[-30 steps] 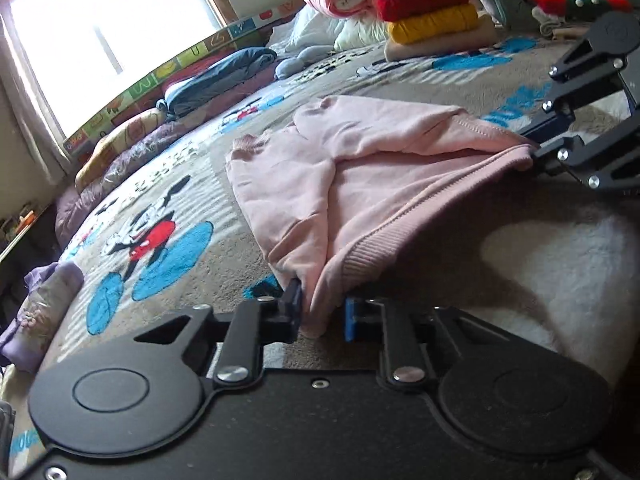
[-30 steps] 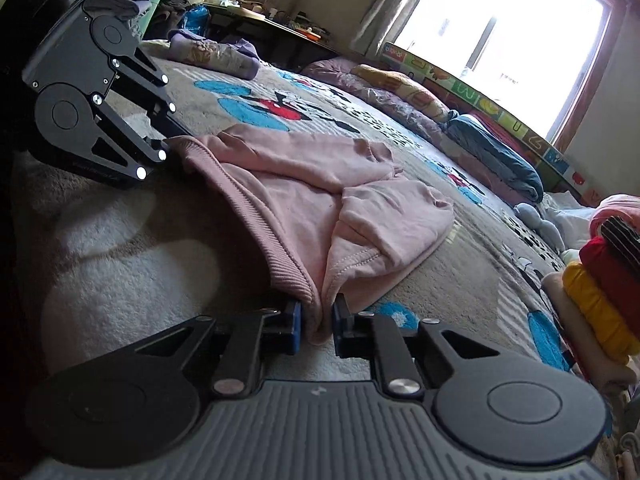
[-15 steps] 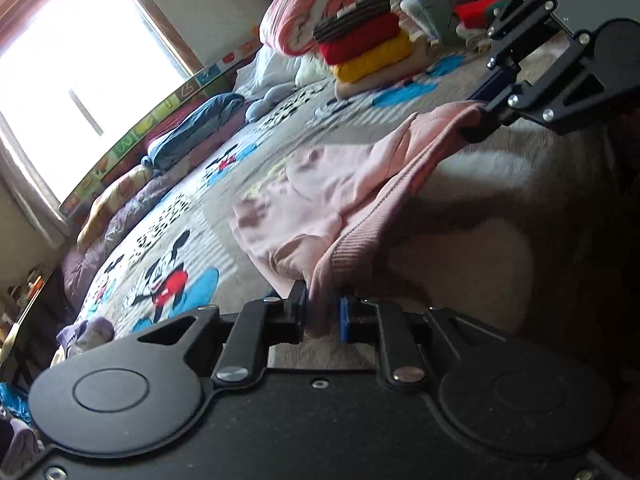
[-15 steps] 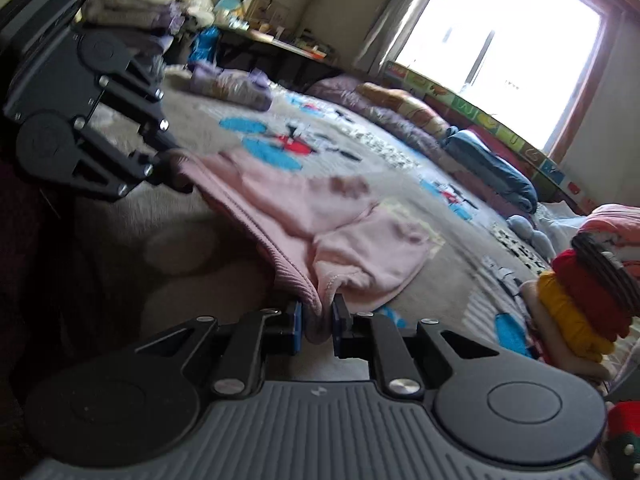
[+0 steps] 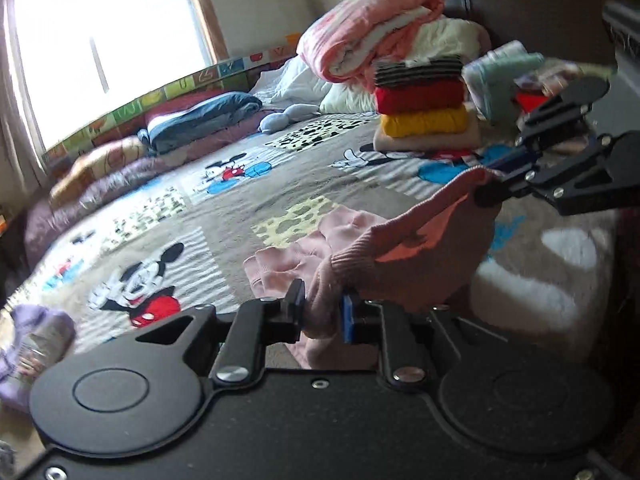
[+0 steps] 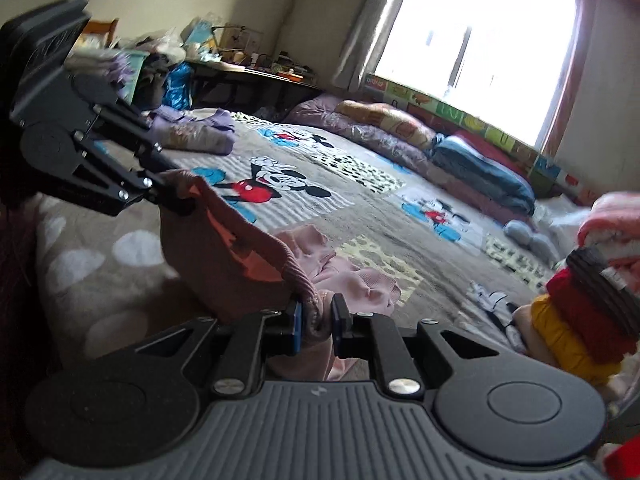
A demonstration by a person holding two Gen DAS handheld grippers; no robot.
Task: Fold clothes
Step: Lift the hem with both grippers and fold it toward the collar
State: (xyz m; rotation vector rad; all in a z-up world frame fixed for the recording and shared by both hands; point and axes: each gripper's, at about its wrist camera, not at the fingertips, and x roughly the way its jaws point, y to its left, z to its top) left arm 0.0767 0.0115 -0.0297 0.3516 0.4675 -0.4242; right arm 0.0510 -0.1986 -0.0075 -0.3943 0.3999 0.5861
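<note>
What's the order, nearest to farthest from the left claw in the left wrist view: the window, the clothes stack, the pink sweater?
1. Pink sweater: clamped in the left claw.
2. Clothes stack: upper right, farther up the bed.
3. Window: upper left, on the far wall behind the bed.

The bed (image 5: 168, 216) in front of me is covered by a grey blanket printed with cartoon mice and spotted patches. The far part of the pink sweater (image 5: 288, 264) rests crumpled on it near the middle. Toward the headboard stands a stack of folded clothes (image 5: 424, 112): beige at the bottom, then yellow, red and striped. Along the window side lie a folded blue quilt (image 6: 484, 172) and a purple one (image 6: 360, 128). A lilac garment (image 6: 196, 136) sits near the foot.
</note>
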